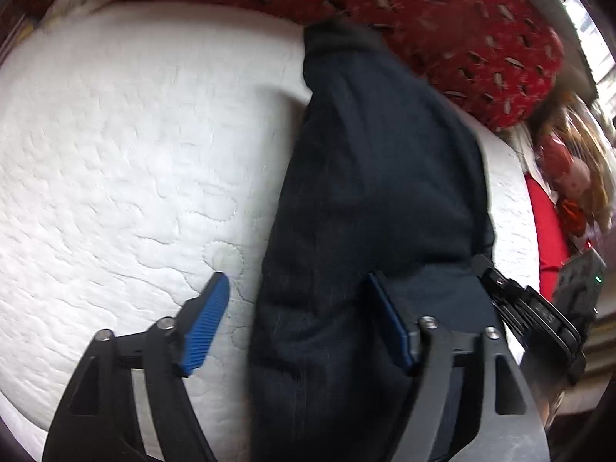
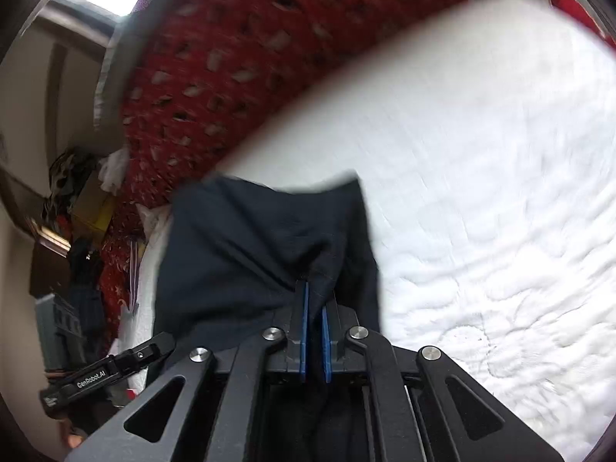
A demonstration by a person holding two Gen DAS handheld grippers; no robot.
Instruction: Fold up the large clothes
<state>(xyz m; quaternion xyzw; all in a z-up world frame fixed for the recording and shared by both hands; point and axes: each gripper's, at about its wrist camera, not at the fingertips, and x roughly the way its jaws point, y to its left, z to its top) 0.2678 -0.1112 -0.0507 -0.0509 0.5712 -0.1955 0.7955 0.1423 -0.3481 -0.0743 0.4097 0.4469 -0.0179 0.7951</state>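
A dark navy garment (image 1: 369,200) lies in a long strip across the white quilted mattress (image 1: 115,154), its far end reaching the mattress's far edge, where a red patterned blanket (image 1: 442,19) is bunched. The left gripper (image 1: 300,319) hangs over the garment's near part with its jaws spread wide; one blue pad (image 1: 208,323) is above bare mattress, the other over the cloth. The right gripper (image 2: 315,308) has its jaws closed tight on a pinched fold of the garment (image 2: 261,246), which drapes from the pads towards the blanket (image 2: 250,57).
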